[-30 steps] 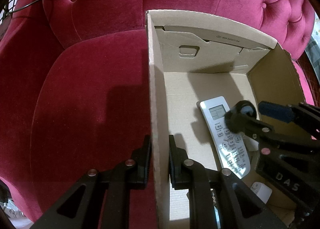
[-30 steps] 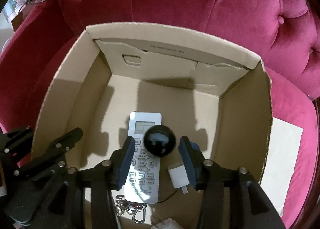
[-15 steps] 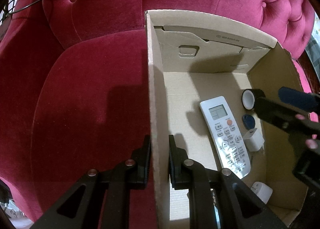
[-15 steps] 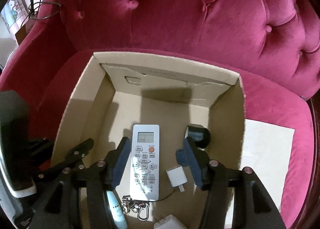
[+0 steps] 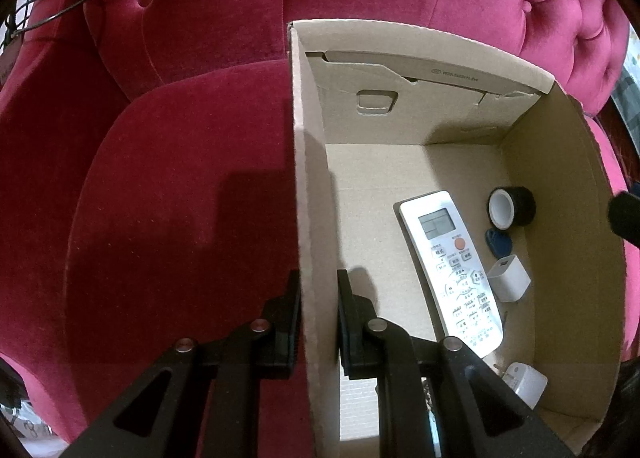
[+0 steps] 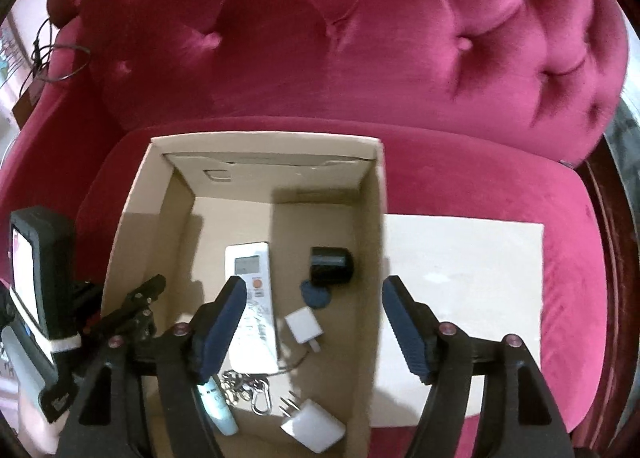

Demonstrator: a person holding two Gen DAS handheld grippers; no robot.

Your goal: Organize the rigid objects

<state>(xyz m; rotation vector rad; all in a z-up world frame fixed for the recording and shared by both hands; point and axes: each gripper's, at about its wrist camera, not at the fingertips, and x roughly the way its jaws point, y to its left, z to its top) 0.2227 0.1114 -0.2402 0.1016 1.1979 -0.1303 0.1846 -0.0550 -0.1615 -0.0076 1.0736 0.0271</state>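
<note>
While my left gripper (image 5: 318,322) clamps the box wall (image 5: 310,217), my right gripper (image 6: 314,322) hangs spread wide and empty above the box.
Inside, on the floor: remote (image 6: 252,298) at centre, tape roll (image 6: 331,266) on its side near the right wall, blue tag (image 6: 316,294) just beside it, white charger (image 6: 304,325), keychain (image 6: 250,388), second plug (image 6: 312,430). Box sits on a red sofa (image 6: 360,57); white sheet (image 6: 464,290) right of it.
</note>
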